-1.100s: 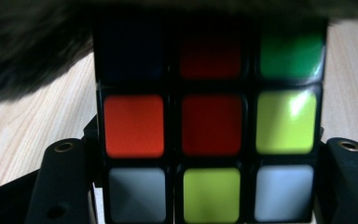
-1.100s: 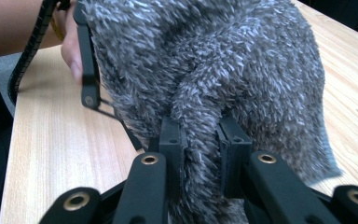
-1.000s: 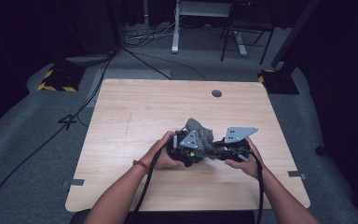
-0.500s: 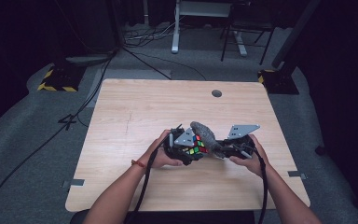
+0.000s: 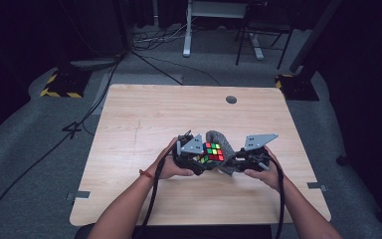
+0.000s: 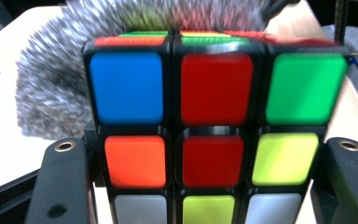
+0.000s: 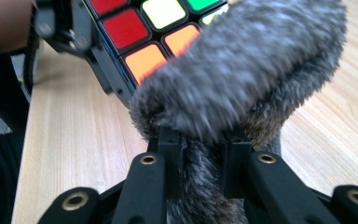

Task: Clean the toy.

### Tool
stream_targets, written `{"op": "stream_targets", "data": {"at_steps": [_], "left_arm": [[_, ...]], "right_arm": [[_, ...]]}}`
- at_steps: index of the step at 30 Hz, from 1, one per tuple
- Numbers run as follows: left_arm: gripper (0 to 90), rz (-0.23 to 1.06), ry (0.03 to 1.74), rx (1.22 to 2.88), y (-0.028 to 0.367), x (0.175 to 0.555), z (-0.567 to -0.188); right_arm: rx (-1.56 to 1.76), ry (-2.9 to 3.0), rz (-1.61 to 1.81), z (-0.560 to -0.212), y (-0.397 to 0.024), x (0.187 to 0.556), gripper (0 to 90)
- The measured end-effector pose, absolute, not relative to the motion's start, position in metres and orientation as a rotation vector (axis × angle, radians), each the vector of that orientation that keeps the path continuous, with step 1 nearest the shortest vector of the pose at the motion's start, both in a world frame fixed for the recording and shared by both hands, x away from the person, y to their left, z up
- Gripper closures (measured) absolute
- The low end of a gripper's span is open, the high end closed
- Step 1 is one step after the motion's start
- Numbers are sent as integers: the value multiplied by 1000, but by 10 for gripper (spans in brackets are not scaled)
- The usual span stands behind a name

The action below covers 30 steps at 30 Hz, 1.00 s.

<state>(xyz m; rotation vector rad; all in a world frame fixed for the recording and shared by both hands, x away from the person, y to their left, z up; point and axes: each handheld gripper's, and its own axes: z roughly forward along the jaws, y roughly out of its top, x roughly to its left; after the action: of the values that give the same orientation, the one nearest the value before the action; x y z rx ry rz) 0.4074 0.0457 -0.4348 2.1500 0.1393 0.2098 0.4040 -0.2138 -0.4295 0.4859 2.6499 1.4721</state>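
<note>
A scrambled Rubik's cube (image 5: 213, 152) hangs just above the wooden table (image 5: 144, 119), near its front middle. In the left gripper view my left gripper (image 6: 207, 154) is shut on the cube (image 6: 214, 121), one black jaw against each side. A grey furry cover (image 5: 222, 139) wraps the cube's far and right sides, and the coloured top face is bare. My right gripper (image 7: 200, 144) is shut on a fold of this furry cover (image 7: 242, 79), with the cube's corner (image 7: 135, 32) just beyond. In the high view the left gripper (image 5: 204, 160) and the right gripper (image 5: 235, 162) nearly meet.
A round cable hole (image 5: 231, 99) sits in the table's far edge. Cables (image 5: 104, 89) trail over the grey floor at the left. A desk frame (image 5: 186, 30) and dark stands are behind the table. Bare wood lies all around the hands.
A second ago the furry cover lay over the cube. It has since slid back and to the right, baring the cube's coloured top. Both hands stayed in place.
</note>
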Motion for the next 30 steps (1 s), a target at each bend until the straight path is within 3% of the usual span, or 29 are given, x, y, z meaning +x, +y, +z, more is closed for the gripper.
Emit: {"op": "stream_targets", "data": {"at_steps": [16, 25, 30], "left_arm": [[333, 273, 175, 2216, 43, 411, -442], [335, 221, 154, 2163, 43, 409, -436], [335, 181, 172, 2110, 47, 411, -436]], "right_arm": [[452, 2595, 1475, -417, -215, 397, 752], [542, 2693, 1273, -438, -208, 407, 754], [523, 2660, 1438, -430, -209, 403, 753]]}}
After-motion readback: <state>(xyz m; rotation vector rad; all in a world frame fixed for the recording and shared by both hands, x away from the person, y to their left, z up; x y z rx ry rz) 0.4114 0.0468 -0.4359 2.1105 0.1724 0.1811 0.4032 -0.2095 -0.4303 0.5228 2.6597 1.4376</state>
